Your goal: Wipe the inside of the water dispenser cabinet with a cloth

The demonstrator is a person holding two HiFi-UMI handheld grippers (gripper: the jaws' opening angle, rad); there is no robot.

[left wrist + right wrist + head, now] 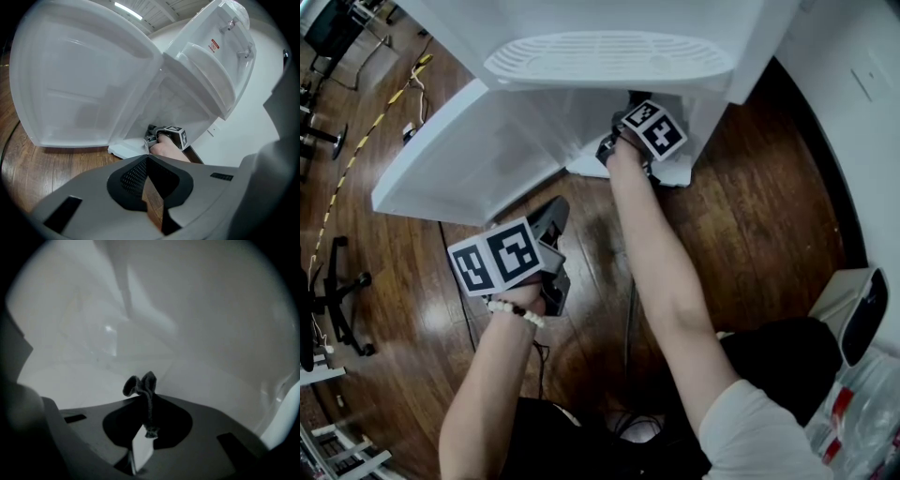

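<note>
1. My right gripper (146,401) pinches the dark cloth (140,384) inside the cabinet (211,324), and the cloth's bunched tip points straight at the white inner surface.
2. My left gripper (147,158), jaws together and empty, hangs outside.

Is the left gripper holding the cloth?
No, the left gripper is shut on nothing; the right gripper pinches the cloth.

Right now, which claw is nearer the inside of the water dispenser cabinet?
Right. The right claw reaches inside the cabinet, shut on the cloth; the left claw hangs outside, over the wood floor, facing the open door.
</note>
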